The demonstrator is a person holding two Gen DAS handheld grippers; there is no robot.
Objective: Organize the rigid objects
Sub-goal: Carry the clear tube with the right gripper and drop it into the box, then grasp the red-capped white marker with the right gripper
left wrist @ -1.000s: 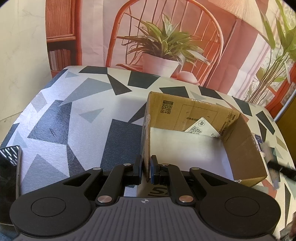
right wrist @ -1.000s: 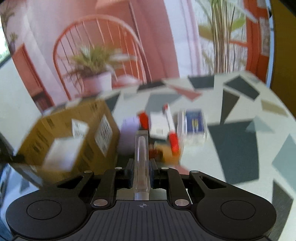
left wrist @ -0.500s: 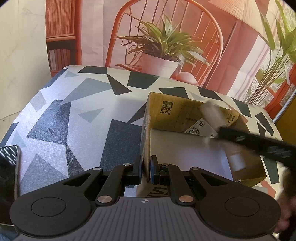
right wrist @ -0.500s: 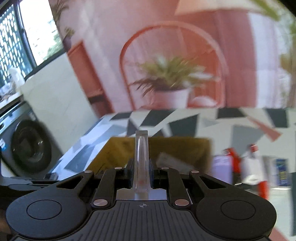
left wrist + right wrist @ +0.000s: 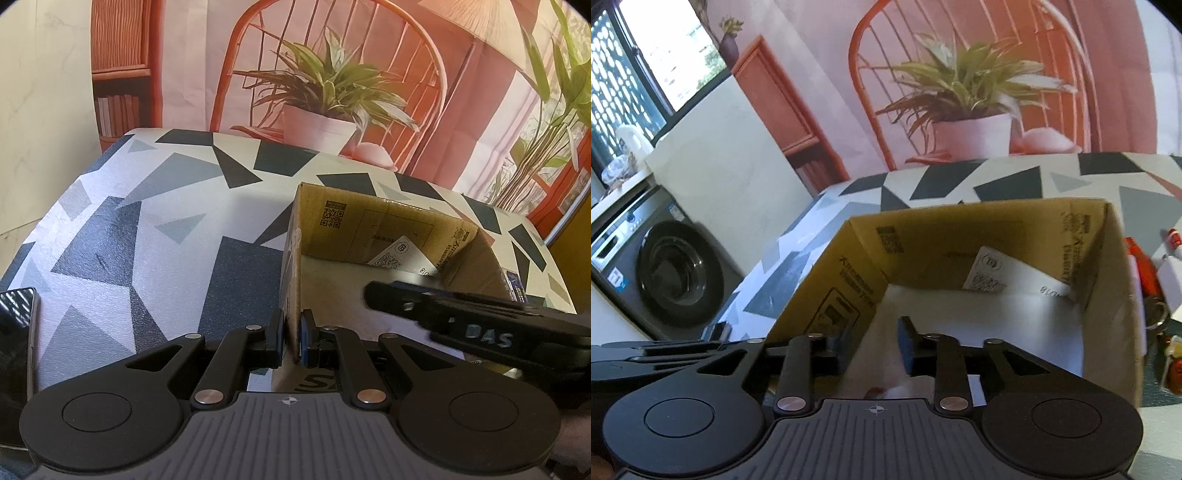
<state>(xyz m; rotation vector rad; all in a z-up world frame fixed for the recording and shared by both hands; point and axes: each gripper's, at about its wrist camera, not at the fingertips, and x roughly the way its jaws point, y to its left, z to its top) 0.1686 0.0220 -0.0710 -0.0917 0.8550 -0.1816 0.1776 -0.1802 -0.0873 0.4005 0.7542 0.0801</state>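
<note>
An open cardboard box (image 5: 388, 221) (image 5: 923, 236) stands on the patterned table. A white card with a QR code (image 5: 400, 256) (image 5: 1008, 277) leans in its far corner. My left gripper (image 5: 293, 339) is shut on the box's near left wall, one pad on each side of it. My right gripper (image 5: 871, 343) hangs over the inside of the box, jaws opening with nothing pressed between the pads. A blurred pale shape (image 5: 894, 384) shows just below them; I cannot tell what it is. In the left wrist view the right gripper (image 5: 461, 314) reaches in from the right.
A dark phone (image 5: 14, 354) lies at the table's left edge. Right of the box lie a red-capped marker (image 5: 1172, 236), a white item (image 5: 1171, 273), a key ring (image 5: 1156, 314) and a blue pack (image 5: 515, 286). A washing machine (image 5: 665, 273) stands beyond the table.
The right gripper swung left from the loose items to over the box. The clear tube it held is gone from its jaws, which have parted. The left gripper kept still.
</note>
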